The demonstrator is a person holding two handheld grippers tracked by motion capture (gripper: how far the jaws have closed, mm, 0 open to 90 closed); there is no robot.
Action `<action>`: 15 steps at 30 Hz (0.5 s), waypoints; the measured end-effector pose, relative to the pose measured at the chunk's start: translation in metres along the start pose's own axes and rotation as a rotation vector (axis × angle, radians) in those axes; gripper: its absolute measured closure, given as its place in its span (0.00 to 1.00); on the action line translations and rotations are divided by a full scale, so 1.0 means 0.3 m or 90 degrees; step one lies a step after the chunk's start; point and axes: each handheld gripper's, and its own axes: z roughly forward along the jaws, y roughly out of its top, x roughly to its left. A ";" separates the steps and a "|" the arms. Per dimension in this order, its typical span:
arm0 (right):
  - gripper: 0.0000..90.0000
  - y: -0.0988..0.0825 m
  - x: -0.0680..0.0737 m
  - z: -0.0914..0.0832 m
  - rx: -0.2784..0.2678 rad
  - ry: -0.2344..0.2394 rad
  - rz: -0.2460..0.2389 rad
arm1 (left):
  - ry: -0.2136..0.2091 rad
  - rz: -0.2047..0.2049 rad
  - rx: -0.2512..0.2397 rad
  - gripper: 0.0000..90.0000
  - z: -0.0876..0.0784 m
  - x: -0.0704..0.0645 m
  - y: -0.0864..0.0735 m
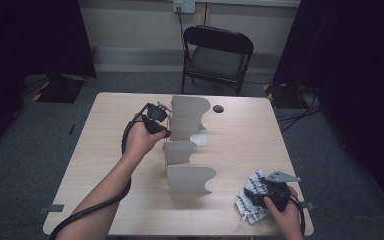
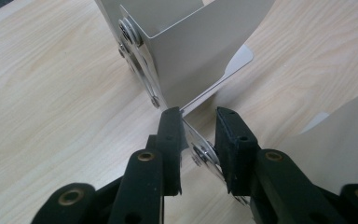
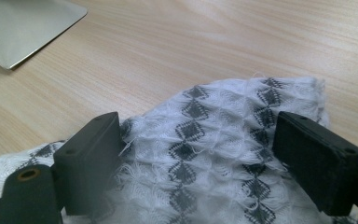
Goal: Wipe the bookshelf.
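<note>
We are handling a hinged metal divider (image 1: 189, 150), thin grey sheet panels standing zigzag across the middle of the desk (image 1: 110, 150). We are judging it light, stiff, slick-faced and sharp-edged, prone to swinging at its joints, so the riveted hinge strip looks like the surest place to hold. The left gripper (image 2: 199, 135) is straddling that strip low down, fingers (image 2: 170, 140) narrowly apart, one touching the metal, the other just off it. The right gripper (image 3: 200, 154) is hovering over a soft patterned cloth (image 1: 250, 197) at the near right corner, fingers wide apart and flanking it without pinching. A black chair (image 1: 215, 55) is standing beyond the desk, well clear; neighbouring panels are crowding the left hand.
</note>
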 end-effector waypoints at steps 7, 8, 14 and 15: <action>0.16 0.000 0.000 0.000 0.000 0.000 0.000 | 0.004 -0.002 0.000 0.87 0.009 -0.004 0.017; 0.16 0.000 0.000 0.000 0.000 0.001 0.001 | 0.003 -0.004 0.002 0.87 0.009 -0.005 0.019; 0.16 0.000 -0.001 0.000 0.000 0.002 0.001 | 0.003 -0.004 -0.003 0.91 0.016 -0.003 0.026; 0.16 0.000 -0.001 0.000 -0.001 0.001 0.001 | 0.002 -0.002 -0.001 0.92 0.016 0.002 0.030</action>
